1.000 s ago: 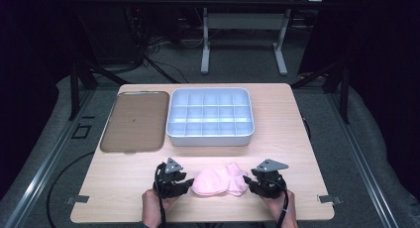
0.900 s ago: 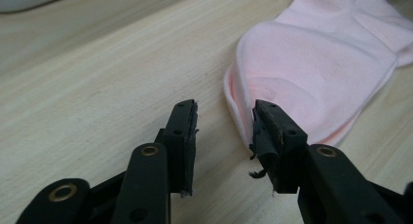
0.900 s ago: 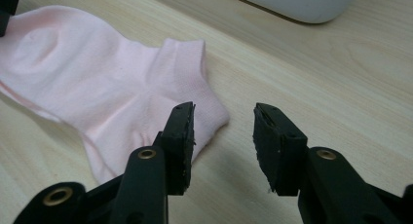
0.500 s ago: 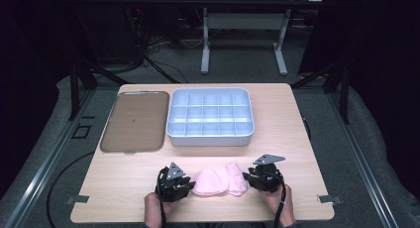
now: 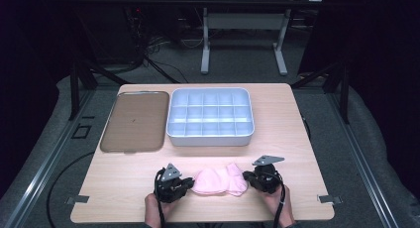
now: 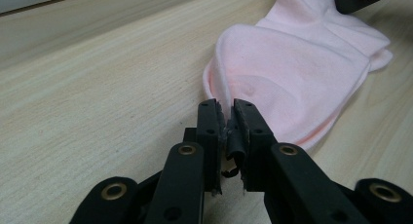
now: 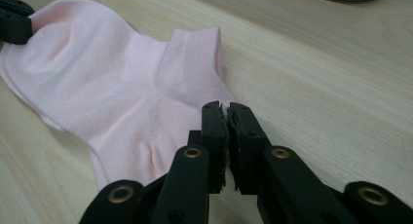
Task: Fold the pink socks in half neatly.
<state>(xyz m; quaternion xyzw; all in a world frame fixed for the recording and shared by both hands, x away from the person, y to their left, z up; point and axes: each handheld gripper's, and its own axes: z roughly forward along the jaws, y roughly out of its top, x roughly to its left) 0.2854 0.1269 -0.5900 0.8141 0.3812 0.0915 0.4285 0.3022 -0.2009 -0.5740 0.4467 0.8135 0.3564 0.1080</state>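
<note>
No text, label, brand, number or sign can be read in any of the pictures. The pink sock (image 5: 219,181), the blue compartment tray (image 5: 210,117) at about 12 o'clock from it and the brown lid (image 5: 134,120) at about 10 o'clock carry no writing that I can see. The wooden desk (image 5: 297,139) is also plain, with no mark on it.

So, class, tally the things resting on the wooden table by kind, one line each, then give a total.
Pink sock: 1
Compartment tray, pale blue: 1
Brown flat tray: 1
Handheld gripper: 2, left gripper and right gripper
Total: 5
</note>
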